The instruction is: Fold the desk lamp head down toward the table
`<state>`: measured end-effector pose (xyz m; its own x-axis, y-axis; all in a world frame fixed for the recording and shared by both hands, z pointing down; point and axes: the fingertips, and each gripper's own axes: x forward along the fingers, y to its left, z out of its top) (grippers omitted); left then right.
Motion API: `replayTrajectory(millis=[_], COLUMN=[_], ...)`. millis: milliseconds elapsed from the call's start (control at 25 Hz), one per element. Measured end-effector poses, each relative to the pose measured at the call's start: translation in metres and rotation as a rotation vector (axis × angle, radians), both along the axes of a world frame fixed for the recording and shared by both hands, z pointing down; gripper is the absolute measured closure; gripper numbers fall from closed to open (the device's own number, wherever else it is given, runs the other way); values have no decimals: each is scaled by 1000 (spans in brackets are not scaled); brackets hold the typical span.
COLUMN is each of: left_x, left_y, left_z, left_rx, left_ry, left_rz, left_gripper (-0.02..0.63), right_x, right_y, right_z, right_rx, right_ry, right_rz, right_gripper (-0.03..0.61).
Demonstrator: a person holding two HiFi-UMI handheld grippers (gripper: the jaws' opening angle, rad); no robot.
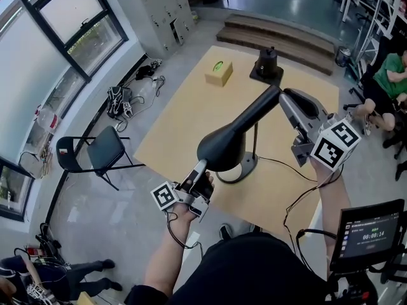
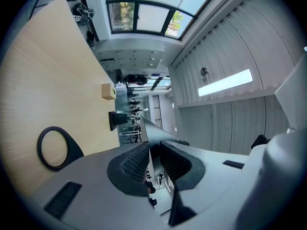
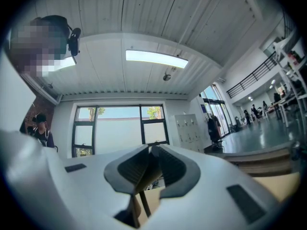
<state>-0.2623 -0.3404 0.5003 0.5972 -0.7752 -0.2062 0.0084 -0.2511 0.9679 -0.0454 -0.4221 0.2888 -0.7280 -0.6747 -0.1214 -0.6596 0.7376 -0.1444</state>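
A black desk lamp stands on the pale wooden table (image 1: 181, 116). Its ring base (image 1: 247, 166) carries a thin upright post (image 1: 255, 138), and a slanted arm (image 1: 254, 110) runs down to the cone-shaped head (image 1: 222, 146). My left gripper (image 1: 202, 165) is shut on the lower rim of the head; in the left gripper view the thin rim sits pinched between the pads (image 2: 136, 164), with the ring base (image 2: 53, 147) at left. My right gripper (image 1: 284, 99) is shut on the arm's upper end, which appears as a thin dark strip between the jaws of my right gripper (image 3: 149, 159).
A yellow-green tissue box (image 1: 219, 72) and a black object on a square foot (image 1: 267, 63) sit at the table's far end. A black chair (image 1: 102, 151) stands left of the table, a seated person (image 1: 391, 75) is at right, a screen (image 1: 369, 234) is near my right elbow.
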Motion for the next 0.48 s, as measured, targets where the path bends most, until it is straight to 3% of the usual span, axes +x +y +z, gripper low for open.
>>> replayTrajectory(millis=[480], left_x=[11], left_y=[-1], left_z=[9], left_rx=[-17], left_ry=[25], left_rz=[21], left_gripper=[551], right_x=[-2], right_y=[4], right_z=[-6], right_rx=[30], right_ry=[33], right_rz=[5], right_gripper=[509])
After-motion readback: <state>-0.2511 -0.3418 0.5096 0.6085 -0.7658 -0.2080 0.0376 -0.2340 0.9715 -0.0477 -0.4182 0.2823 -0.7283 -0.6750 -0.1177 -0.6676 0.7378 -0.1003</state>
